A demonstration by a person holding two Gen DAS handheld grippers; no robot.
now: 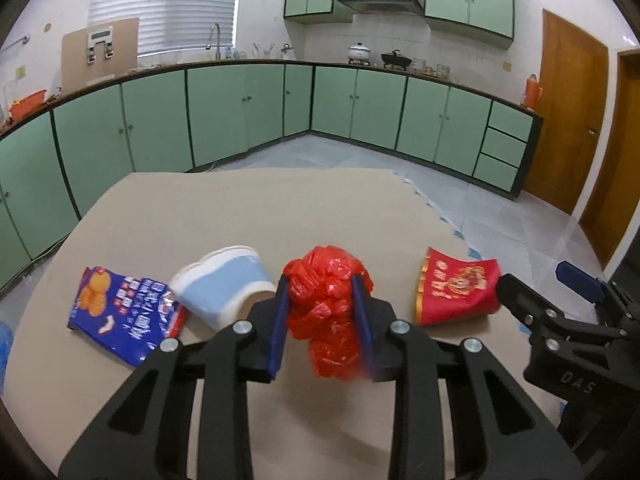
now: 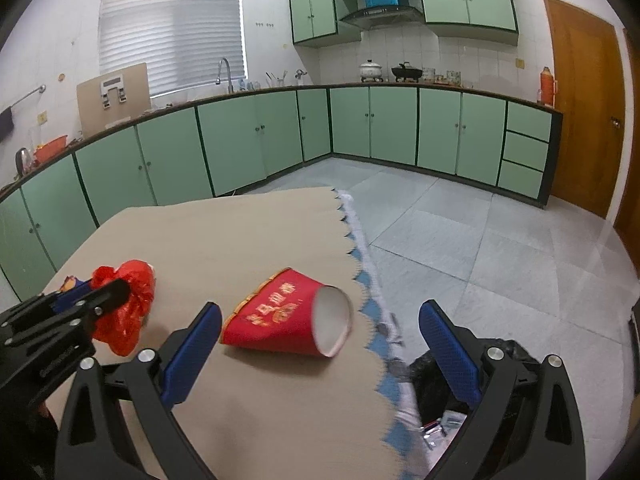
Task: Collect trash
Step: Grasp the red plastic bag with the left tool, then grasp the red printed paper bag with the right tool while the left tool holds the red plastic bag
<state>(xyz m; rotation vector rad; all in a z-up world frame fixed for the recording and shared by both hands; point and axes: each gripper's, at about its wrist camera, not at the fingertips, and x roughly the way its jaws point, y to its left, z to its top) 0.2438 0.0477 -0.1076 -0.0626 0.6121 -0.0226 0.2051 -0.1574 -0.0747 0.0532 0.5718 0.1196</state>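
Black-framed and blue-padded, the left gripper (image 1: 322, 320) clamps a crumpled red plastic bag (image 1: 326, 312), its pads pressed into both sides of the wad above a table (image 1: 200, 216) under a beige cover. Just left of it lie a tipped pale blue paper cup (image 1: 224, 284) and a blue snack wrapper (image 1: 120, 312). To the right, the right gripper (image 2: 320, 350) hangs with jaws spread wide and empty, a red paper cup (image 2: 280, 316) lying on its side just ahead of its fingers. Green kitchen cabinets (image 1: 224, 112) line the walls.

Green cabinets (image 1: 248, 108) line white-tiled walls; blinds (image 2: 172, 28) shut; wooden door (image 2: 584, 108).
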